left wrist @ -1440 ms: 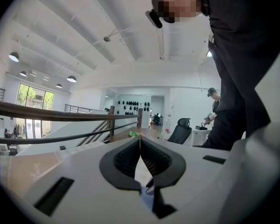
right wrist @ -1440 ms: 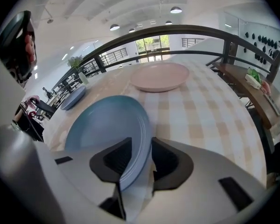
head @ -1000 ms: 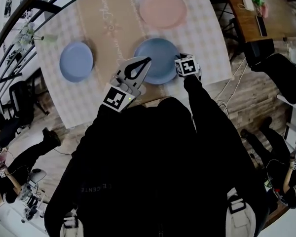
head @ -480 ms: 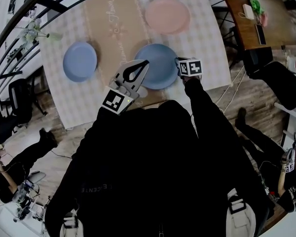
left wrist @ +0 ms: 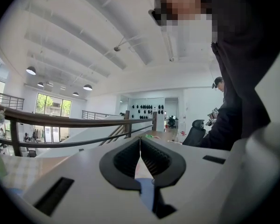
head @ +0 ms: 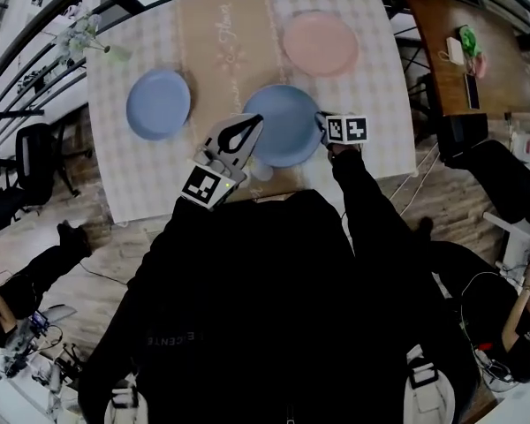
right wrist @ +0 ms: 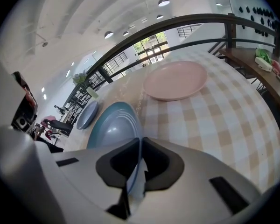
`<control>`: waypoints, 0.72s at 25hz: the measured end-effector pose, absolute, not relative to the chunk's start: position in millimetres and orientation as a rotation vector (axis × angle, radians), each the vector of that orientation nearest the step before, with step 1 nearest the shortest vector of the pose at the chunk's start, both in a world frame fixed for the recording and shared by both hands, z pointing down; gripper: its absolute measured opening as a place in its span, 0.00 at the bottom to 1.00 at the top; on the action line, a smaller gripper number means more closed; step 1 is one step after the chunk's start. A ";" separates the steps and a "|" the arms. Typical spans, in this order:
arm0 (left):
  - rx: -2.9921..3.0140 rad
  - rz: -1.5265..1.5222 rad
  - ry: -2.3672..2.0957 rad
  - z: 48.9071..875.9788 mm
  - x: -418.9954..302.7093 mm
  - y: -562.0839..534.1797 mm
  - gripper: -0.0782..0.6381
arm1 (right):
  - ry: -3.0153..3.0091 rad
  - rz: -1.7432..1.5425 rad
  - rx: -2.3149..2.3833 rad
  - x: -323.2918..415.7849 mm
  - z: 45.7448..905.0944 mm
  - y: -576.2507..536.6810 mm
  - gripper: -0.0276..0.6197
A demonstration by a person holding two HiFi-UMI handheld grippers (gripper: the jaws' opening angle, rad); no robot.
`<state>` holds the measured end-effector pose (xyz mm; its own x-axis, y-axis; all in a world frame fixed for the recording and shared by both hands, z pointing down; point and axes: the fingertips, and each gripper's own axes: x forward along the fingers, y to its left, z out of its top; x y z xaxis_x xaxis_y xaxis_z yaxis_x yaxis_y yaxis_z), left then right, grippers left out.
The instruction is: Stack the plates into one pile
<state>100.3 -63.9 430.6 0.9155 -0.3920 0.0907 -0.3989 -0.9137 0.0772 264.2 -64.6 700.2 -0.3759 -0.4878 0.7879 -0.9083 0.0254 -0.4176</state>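
Three plates lie on the checked table: a small blue plate at the left, a pink plate at the back, and a large grey-blue plate at the front. My right gripper is shut on the large plate's right rim. In the right gripper view that plate runs into the jaws of my right gripper, which have just been closing and then eased slightly. Beyond lie the pink plate and the small blue plate. My left gripper hovers level over the large plate's left edge, shut and empty.
A tan runner crosses the table's middle. A vase with flowers stands at the back left corner. A wooden side table with small items is on the right, beyond a railing. People are on the floor at the left.
The table and plates have slid down and to the right in the head view. Both grippers have moved a little with them; the right one stays at the large plate's right rim.
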 end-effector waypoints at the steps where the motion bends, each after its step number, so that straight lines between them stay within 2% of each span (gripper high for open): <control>1: 2.979 0.110 -0.635 430.5 94.8 -64.9 0.14 | -1.889 1.317 1.415 260.9 697.5 -67.5 0.09; 18: 2.907 0.035 -0.927 426.1 -3.4 -96.6 0.14 | -2.003 1.410 1.359 181.4 654.7 -144.7 0.09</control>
<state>-3.4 -96.6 426.1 0.8154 -0.5768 0.0487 -0.5788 -0.8117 0.0784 181.4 -144.7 654.7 -0.4855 -0.5061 0.7128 -0.8419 0.0508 -0.5373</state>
